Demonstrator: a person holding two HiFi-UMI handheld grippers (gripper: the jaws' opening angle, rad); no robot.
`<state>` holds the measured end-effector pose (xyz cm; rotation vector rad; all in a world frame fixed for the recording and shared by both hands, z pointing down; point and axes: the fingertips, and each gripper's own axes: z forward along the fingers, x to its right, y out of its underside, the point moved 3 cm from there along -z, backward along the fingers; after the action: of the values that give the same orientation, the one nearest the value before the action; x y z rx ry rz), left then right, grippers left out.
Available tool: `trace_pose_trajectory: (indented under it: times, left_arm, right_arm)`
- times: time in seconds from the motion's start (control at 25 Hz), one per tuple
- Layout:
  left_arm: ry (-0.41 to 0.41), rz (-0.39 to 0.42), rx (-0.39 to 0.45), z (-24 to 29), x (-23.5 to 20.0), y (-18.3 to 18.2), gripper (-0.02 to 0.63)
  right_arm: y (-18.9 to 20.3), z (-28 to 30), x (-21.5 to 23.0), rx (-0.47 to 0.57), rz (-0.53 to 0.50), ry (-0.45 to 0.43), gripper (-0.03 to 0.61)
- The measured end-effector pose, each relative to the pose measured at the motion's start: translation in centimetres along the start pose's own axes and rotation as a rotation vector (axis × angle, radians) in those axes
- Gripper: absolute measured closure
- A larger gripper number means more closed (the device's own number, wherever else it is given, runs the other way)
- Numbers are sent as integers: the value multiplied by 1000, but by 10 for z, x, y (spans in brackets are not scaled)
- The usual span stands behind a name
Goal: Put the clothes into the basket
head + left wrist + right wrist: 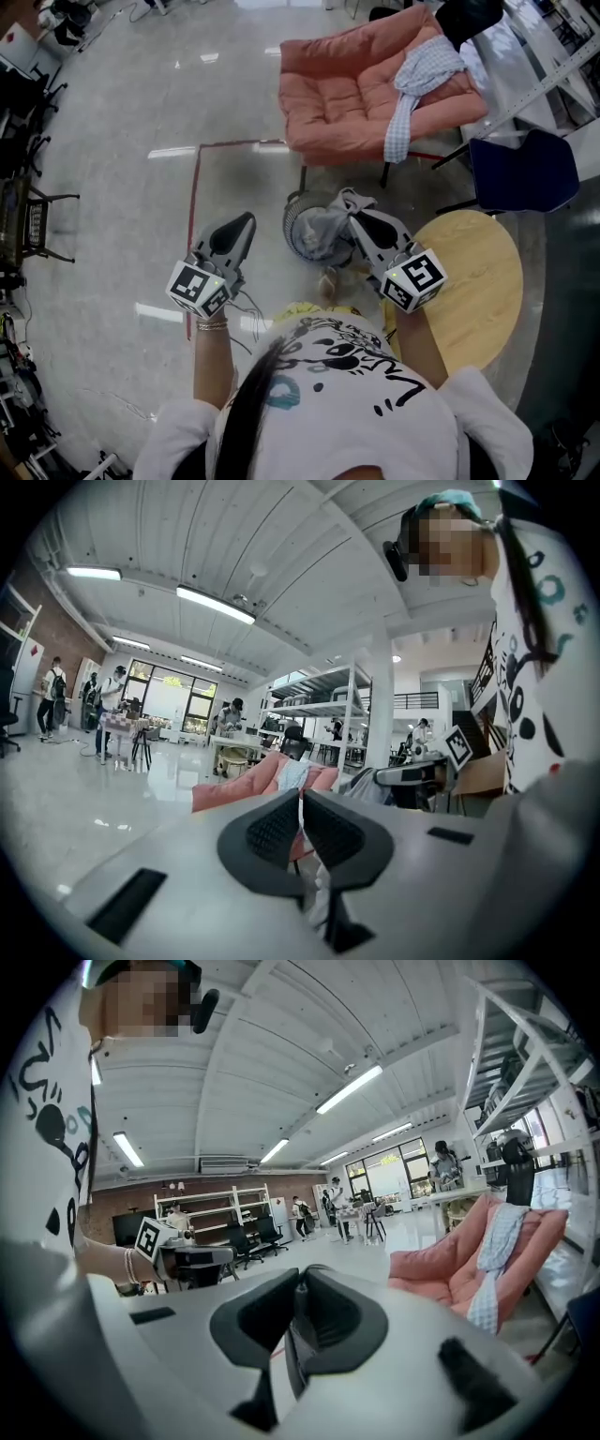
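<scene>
Glossy grey floor [112, 122], pink chair [347, 84]; left fingers [232, 236] together, right fingers [375, 231] tight on grey garment [326, 221]

R gripper [356, 217] tip is over the far-right rim of the basket [292, 246]. Garment [323, 227] hangs from that tip, w/ its bulk inside the rim. Basket sits btwn the two grippers, nearer the R one. L gripper [246, 223] is left of the basket, apart from it, over bare floor. Taped floor line [195, 216] runs just left of L gripper. Ahead of both tips, beyond the basket, is a lounge chair [347, 89] w/ a shirt [412, 84] draped on its right side. Round table [483, 272] is right of R gripper. Office chair [523, 171] is beyond the table, right of the lounge chair.
</scene>
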<state>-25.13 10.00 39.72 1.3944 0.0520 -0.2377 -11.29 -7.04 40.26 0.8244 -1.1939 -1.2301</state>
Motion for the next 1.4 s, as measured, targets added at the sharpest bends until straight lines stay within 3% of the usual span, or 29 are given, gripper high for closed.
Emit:
trace_pose_trajectory:
  times: [0.36, 0.96, 1.4]
  left_arm:
    - [-34, 10, -53, 40, -17, 4, 595]
    - [75, -13, -138, 75, -39, 34, 595]
    - [97, -58, -162, 91, -55, 92, 595]
  right_arm:
    - [12, 18, 43, -33, 48, -53, 534]
    - [61, 33, 50, -113, 94, 99, 534]
    - [112, 61, 53, -169, 93, 135, 534]
